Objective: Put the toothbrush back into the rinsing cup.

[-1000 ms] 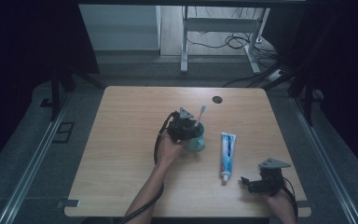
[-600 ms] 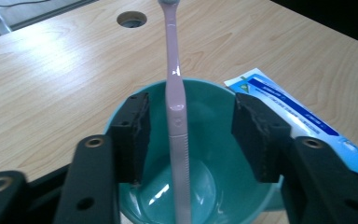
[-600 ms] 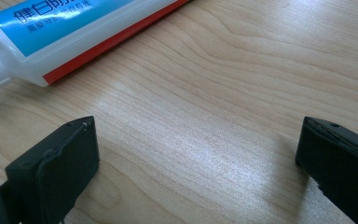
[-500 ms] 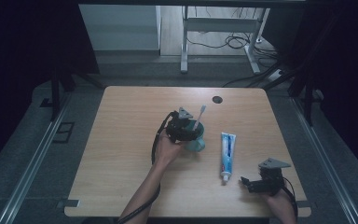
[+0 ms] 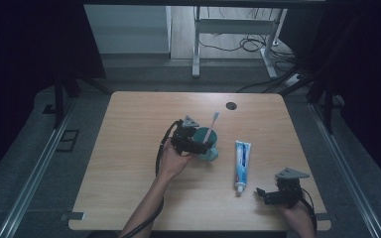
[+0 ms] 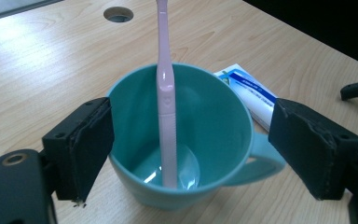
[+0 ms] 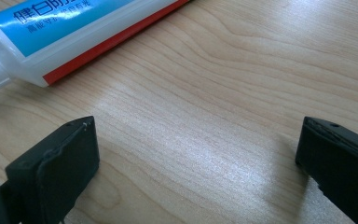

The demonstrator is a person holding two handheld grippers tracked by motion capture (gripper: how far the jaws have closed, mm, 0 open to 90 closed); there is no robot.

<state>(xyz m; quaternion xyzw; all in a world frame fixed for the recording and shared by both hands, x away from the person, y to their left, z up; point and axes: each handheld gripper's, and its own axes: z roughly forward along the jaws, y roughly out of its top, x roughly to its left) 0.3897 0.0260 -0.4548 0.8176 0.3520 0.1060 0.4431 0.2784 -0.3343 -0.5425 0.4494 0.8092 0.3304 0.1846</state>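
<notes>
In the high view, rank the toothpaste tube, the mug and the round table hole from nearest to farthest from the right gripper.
1. Toothpaste tube: just up and left of the right gripper, lying flat.
2. Mug: farther left, at the left gripper, a toothbrush standing in it.
3. Table hole: near the table's far edge.

The left gripper (image 6: 186, 154) has just been opening its black jaws, which now stand wide on either side of the teal ceramic mug (image 6: 186, 140); the pink plastic toothbrush (image 6: 166, 112) leans inside it, unclamped
</notes>
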